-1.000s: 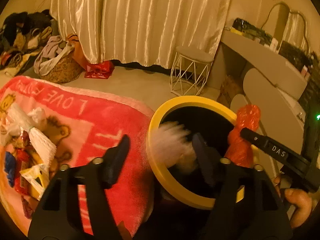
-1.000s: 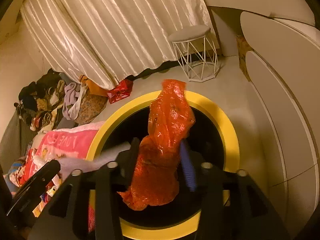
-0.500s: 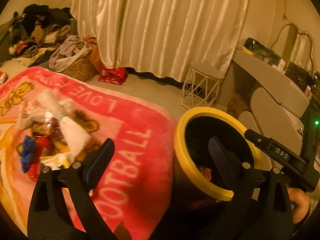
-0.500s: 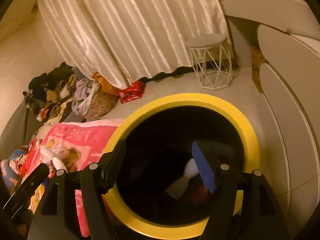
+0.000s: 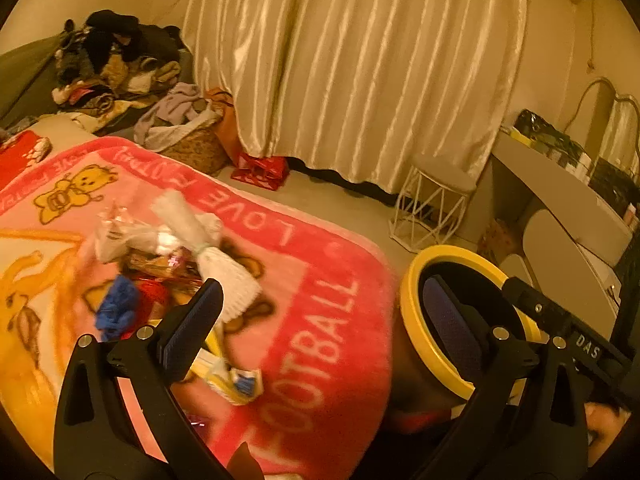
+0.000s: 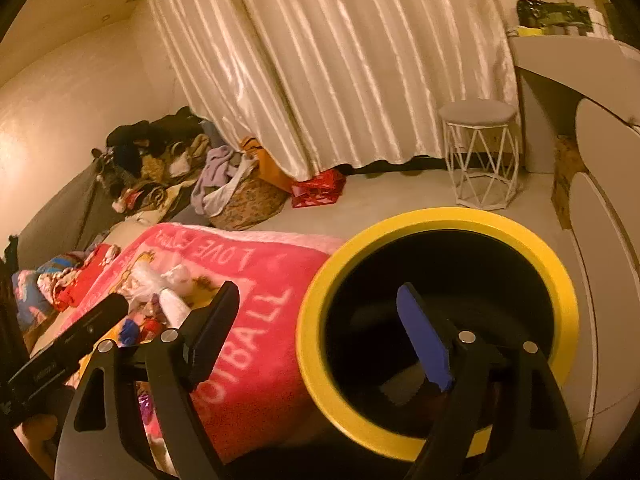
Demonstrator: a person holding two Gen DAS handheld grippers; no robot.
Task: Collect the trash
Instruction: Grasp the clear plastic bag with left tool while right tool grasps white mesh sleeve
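Observation:
A black bin with a yellow rim (image 5: 412,320) (image 6: 316,360) stands on the floor against the pink blanket (image 5: 304,320) (image 6: 256,344). Trash lies piled on the blanket: white foam netting (image 5: 228,276) (image 6: 174,304), a blue scrap (image 5: 116,308), a red wrapper (image 5: 154,294) and a yellow packet (image 5: 230,380). My left gripper (image 5: 320,292) hangs over the blanket's right part, its jaws opening with nothing between them. My right gripper (image 6: 318,292) straddles the bin's left rim, its jaws also opening and holding nothing. A pale scrap (image 6: 400,384) lies deep in the bin.
A white wire stool (image 5: 432,208) (image 6: 480,152) stands before the cream curtain (image 5: 360,60). A laundry basket (image 6: 244,196) and a red bag (image 6: 318,188) sit at the curtain's foot. White rounded furniture (image 6: 600,220) lines the right side, with heaped clothes (image 5: 112,64) at far left.
The left gripper let go of a white wad and the right gripper a red plastic bag, both over the bin. Both jaws widened and both views swung left toward the blanket.

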